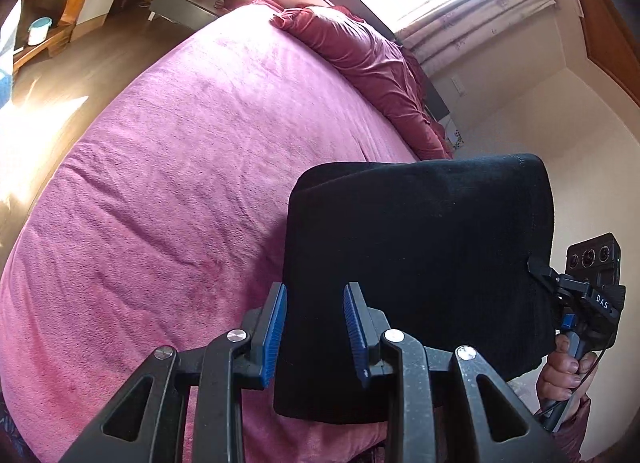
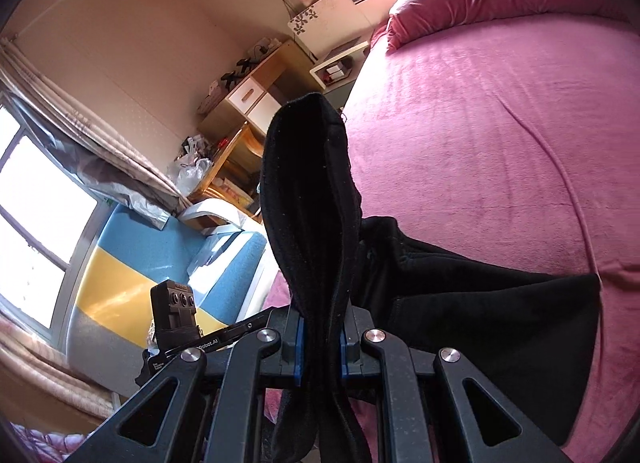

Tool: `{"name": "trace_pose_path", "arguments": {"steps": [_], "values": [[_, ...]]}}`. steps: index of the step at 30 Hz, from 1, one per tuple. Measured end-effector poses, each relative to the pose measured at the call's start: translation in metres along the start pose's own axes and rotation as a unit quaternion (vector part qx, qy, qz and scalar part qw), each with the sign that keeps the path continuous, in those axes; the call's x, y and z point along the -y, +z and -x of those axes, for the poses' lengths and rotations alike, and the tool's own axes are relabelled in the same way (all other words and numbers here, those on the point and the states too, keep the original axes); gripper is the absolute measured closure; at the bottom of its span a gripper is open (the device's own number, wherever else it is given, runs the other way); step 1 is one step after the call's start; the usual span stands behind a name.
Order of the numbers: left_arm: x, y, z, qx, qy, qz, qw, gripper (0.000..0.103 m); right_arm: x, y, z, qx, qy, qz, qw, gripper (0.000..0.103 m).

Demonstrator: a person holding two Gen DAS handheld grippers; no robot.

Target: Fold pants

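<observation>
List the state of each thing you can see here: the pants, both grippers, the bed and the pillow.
black pants: folded, held up above the bed
left gripper: open, fingers either side of the pants' edge
right gripper: shut on the pants
pink blanket: spread over the bed, lightly wrinkled
red pillow: lying at the head of the bed, rumpled

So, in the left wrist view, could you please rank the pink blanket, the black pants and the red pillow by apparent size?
1. pink blanket
2. black pants, enlarged by nearness to the camera
3. red pillow, farther away, so true size unsure
</observation>
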State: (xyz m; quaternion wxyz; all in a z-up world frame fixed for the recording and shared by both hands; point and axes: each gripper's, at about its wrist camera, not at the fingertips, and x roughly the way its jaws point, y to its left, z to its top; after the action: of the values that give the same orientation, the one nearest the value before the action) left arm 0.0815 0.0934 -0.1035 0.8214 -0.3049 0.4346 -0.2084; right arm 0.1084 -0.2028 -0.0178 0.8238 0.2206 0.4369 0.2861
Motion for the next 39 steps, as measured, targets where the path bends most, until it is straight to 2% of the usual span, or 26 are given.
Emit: {"name": "trace_pose_path", "arguments": {"steps": [13,19,23,29,33,36,37,39], "values": [[0.042,-0.026,-0.057,-0.081,-0.001,-0.061,0.9948,0.073,0.079,-0.034,0.043,0.038,-0.065,-0.094,0.993,0.091],[0.061,-0.040,-0.074,-0.110,-0.005,-0.090,0.9899,0.073,0.134,-0.054,0.047,0.033,-0.106,-0.149,0.983,0.091],[0.071,-0.048,-0.083,-0.127,-0.002,-0.108,0.9859,0.073,0.157,-0.067,0.039,0.018,-0.124,-0.177,0.976,0.091],[0.080,-0.059,-0.094,-0.149,0.004,-0.124,0.9809,0.073,0.188,-0.084,0.030,0.012,-0.135,-0.218,0.966,0.091],[0.086,-0.061,-0.102,-0.159,0.017,-0.143,0.9768,0.073,0.195,-0.089,0.031,0.023,-0.123,-0.239,0.963,0.089],[0.086,-0.059,-0.106,-0.161,0.014,-0.133,0.9778,0.073,0.191,-0.089,0.044,0.039,-0.134,-0.240,0.961,0.079],[0.085,-0.058,-0.106,-0.161,0.013,-0.128,0.9784,0.073,0.189,-0.089,0.051,0.047,-0.141,-0.241,0.959,0.068],[0.082,-0.057,-0.105,-0.161,0.008,-0.124,0.9791,0.073,0.182,-0.092,0.068,0.064,-0.143,-0.243,0.957,0.064]]}}
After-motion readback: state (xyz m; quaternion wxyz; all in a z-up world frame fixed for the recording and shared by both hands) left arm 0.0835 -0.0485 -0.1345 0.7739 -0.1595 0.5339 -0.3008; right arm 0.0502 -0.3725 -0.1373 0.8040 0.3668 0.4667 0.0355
